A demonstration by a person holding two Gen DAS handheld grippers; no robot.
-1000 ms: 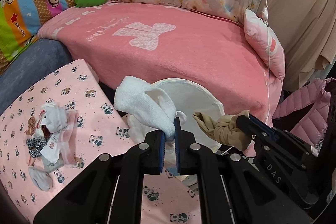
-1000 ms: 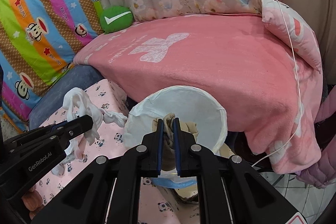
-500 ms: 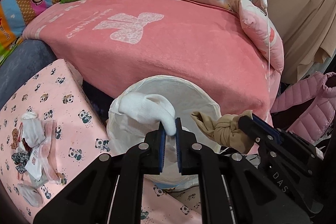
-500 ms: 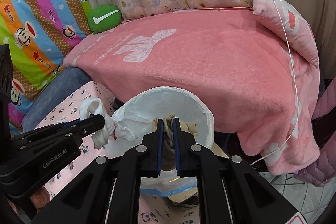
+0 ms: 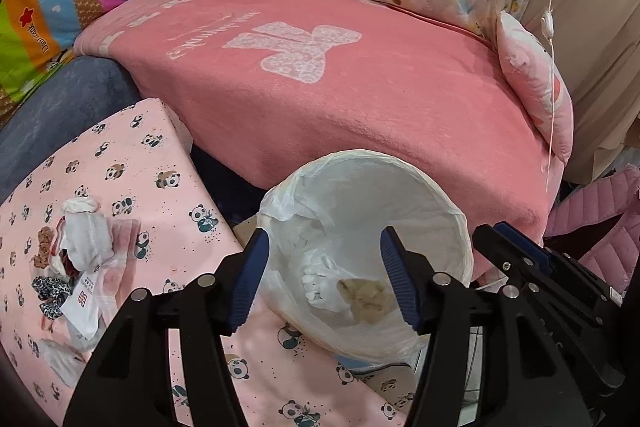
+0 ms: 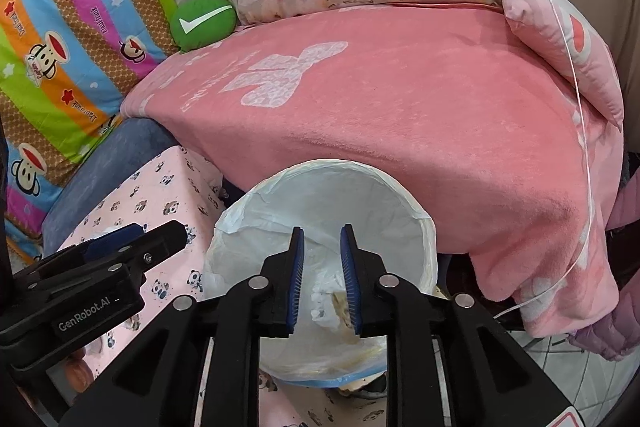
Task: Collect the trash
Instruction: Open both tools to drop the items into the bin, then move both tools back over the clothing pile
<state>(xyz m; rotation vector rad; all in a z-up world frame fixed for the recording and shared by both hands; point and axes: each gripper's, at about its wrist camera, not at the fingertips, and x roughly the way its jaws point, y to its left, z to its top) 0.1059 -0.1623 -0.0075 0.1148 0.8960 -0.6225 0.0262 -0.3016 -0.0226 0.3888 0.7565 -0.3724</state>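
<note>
Over the lined bin [image 5: 448,215], left gripper [image 5: 324,277] and right gripper [image 6: 322,281] jaws opening, empty; remaining wrappers [image 5: 76,267] on the panda cloth [image 5: 132,163] look light, limp: pinch a bunched fold.

Both grippers are matte black plastic tools with 2 angular fingers each. The left gripper [image 5: 324,259] has ribbed blue pads [image 5: 250,275] lining the inner faces of its fingers, and round silver screws [image 5: 206,280] at the finger joints. The right gripper [image 6: 322,259] is built the same way, with blue ribbed pads [image 6: 298,275] and silver screws [image 6: 258,281]. Seen from the right wrist, the left gripper's side carries white "GenRobot.AI" lettering [image 6: 88,315].
</note>
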